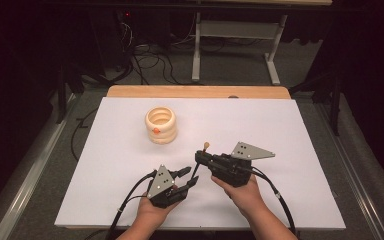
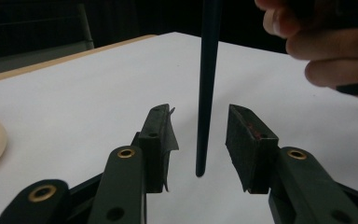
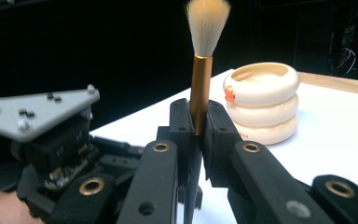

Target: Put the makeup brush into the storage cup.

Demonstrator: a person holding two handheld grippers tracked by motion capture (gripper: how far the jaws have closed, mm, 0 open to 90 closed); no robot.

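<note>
Surface: white sheet (image 1: 130, 165) over a wooden table (image 1: 195, 92), bare apart from a cream ringed holder (image 1: 161, 125) at far left.
Room: dark; cables (image 1: 150, 60) and a grey metal frame (image 1: 235, 30) on the carpet beyond.
Brush (image 3: 201, 70): upright near the table's middle, bristles up, dark handle pointing down.
Right gripper (image 3: 198, 123): jaws pinching the brush's gold ferrule.
Left gripper (image 2: 200, 140): jaws spread either side of the handle tip, not touching.
</note>
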